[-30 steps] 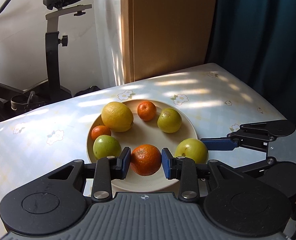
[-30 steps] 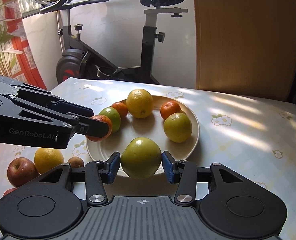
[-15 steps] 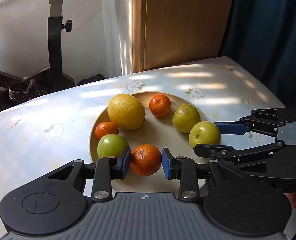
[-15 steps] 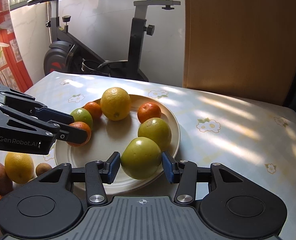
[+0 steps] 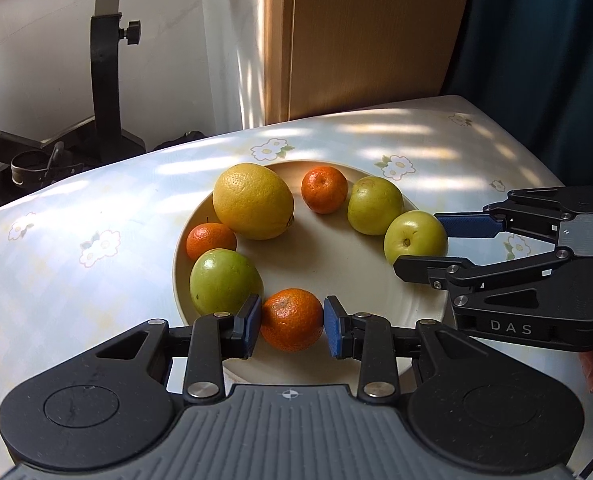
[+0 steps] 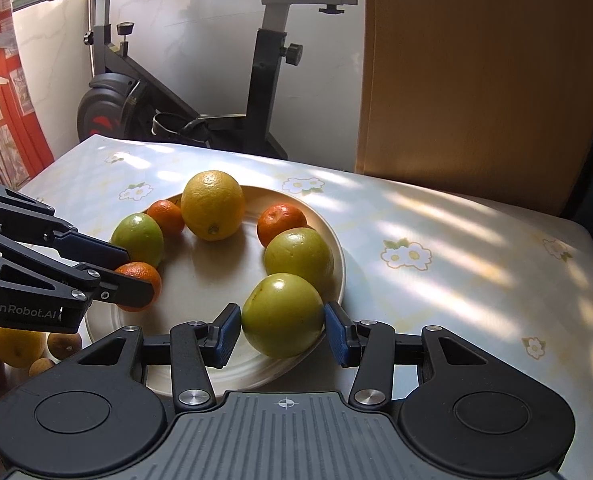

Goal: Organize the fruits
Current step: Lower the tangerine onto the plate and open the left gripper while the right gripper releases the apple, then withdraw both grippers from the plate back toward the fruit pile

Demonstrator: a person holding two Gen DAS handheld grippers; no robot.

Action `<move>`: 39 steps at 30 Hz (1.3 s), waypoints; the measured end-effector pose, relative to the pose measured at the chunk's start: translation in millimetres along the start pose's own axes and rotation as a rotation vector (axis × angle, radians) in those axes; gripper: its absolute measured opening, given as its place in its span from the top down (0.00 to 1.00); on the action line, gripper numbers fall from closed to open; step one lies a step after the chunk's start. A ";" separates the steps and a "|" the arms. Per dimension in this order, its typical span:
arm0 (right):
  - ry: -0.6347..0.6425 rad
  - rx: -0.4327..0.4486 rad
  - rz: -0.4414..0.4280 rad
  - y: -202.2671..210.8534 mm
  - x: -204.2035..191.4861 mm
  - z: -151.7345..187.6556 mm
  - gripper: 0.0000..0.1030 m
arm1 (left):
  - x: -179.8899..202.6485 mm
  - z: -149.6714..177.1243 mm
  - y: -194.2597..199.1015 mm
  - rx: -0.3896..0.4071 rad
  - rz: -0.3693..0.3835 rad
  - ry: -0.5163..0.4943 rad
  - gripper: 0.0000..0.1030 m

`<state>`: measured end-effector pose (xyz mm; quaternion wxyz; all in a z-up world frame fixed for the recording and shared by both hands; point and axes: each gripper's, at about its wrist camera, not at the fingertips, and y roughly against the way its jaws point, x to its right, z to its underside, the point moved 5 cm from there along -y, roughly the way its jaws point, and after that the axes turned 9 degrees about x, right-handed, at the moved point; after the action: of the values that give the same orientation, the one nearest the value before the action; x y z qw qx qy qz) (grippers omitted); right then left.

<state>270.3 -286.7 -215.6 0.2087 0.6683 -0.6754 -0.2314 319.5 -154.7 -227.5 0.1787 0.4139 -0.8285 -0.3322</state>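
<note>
Loose fruits point(image 6: 14, 346), right wrist view only

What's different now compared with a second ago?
Both held fruits came down to the plate: the left gripper lowered its tangerine, the right gripper its green fruit beside another. Both stay clamped; the other fruits haven't moved.

Two close downward wrist views, shared plate point(image 5: 424, 312)
</note>
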 end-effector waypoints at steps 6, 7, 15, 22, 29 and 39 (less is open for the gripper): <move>-0.004 0.002 0.015 3.1 -0.8 -2.1 0.56 | -3.4 7.5 2.5 -0.027 -0.015 -0.006 0.65; -0.008 0.005 0.013 4.8 -0.6 -2.6 0.55 | -4.4 8.6 3.2 -0.029 -0.019 -0.006 0.65; -0.038 0.034 0.020 24.4 -1.8 -4.8 0.54 | -11.2 8.9 7.5 -0.032 -0.036 0.023 0.65; -0.076 0.063 0.005 46.2 -8.7 -2.7 0.55 | -9.8 6.2 21.0 0.003 -0.027 0.034 0.64; -0.095 0.078 -0.010 64.3 -24.1 3.3 0.55 | -10.1 5.0 45.8 0.054 -0.023 0.036 0.64; -0.119 0.074 -0.062 73.0 -56.0 15.3 0.55 | -31.1 14.4 82.4 0.099 -0.038 0.051 0.64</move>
<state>203.5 -230.2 -183.3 0.1361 0.6814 -0.6736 -0.2517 283.0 -87.9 -180.9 0.1726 0.4464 -0.8311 -0.2833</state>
